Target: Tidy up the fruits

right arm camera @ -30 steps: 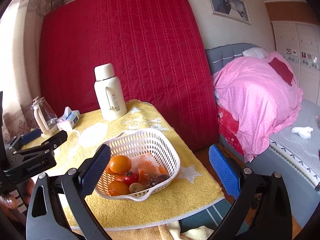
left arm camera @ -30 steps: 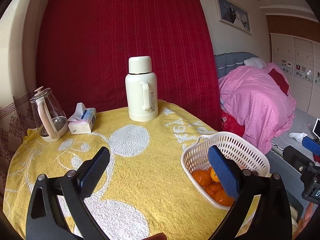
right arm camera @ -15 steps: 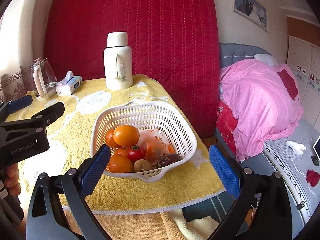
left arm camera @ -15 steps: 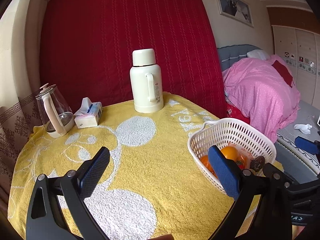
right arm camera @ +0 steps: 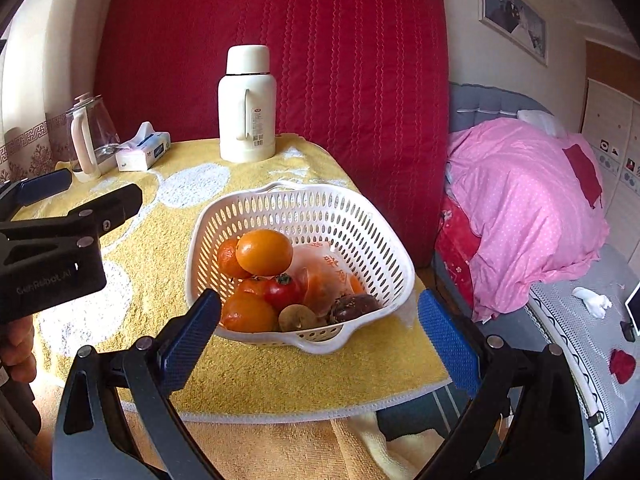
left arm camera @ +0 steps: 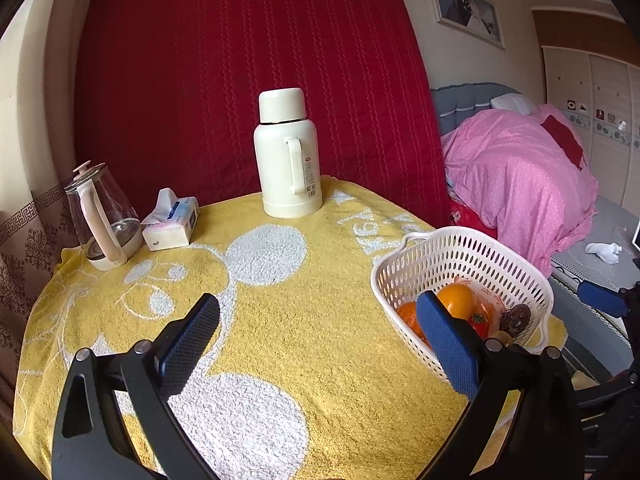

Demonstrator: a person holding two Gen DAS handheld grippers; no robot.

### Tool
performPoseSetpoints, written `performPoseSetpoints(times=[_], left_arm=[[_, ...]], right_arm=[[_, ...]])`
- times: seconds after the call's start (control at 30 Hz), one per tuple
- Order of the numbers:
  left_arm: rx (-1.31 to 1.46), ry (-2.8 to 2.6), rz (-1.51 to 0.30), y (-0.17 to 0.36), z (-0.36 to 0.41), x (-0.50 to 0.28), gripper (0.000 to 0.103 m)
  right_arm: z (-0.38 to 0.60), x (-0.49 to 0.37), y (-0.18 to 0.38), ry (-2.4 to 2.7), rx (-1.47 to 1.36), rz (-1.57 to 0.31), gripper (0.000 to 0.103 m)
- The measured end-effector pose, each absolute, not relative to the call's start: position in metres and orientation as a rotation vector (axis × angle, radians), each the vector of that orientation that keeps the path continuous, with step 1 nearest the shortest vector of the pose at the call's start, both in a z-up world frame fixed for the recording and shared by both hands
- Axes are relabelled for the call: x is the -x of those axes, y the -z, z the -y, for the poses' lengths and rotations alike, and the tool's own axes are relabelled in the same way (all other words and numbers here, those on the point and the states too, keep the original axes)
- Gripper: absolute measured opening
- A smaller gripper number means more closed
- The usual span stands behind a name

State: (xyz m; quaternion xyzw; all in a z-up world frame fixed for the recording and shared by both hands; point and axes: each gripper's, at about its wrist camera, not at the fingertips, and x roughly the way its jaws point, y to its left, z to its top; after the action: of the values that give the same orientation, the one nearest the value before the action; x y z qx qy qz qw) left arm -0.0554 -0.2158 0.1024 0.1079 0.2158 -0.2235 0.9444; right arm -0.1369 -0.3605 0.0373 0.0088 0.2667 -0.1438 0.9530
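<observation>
- Near the right edge of the tabletop [right arm camera: 256,376], on its yellow towel, stands the white basket [right arm camera: 372,220], and all the fruit I can see lies inside it: oranges [right arm camera: 264,252], a red tomato [right arm camera: 282,292], a brownish kiwi [right arm camera: 296,318], a dark round fruit [right arm camera: 352,306] and a thin plastic bag [right arm camera: 324,276] with something orange in it.
- No loose fruit shows on the towel in either view.
- Both of mine are empty: my right gripper [right arm camera: 318,330] hangs just in front of the basket with its jaws spread wide, and my left gripper [left arm camera: 318,330] hovers over the bare towel beside the basket, jaws equally wide.
- I judge this fits two stages: fruit gathered in the basket and the job closing, or a mixed heap waiting to be sorted out onto the towel. I cannot tell which.
- If a piece is to be lifted, the top orange is the freest; the tomato and the bag are soft and want a gentle squeeze.
- Flask [left arm camera: 289,156], kettle [left arm camera: 100,216] and tissue pack [left arm camera: 172,226] stand at the far side, well apart from the basket.
</observation>
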Motion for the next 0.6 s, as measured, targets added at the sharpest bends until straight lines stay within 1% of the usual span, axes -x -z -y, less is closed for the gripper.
performPoseSetpoints(times=[0.6], left_arm=[[-0.278, 0.481, -0.451, -0.093, 0.229, 0.058, 0.098]], right_arm=[[0.364, 0.133, -0.032, 0.297, -0.032, -0.563, 0.100]])
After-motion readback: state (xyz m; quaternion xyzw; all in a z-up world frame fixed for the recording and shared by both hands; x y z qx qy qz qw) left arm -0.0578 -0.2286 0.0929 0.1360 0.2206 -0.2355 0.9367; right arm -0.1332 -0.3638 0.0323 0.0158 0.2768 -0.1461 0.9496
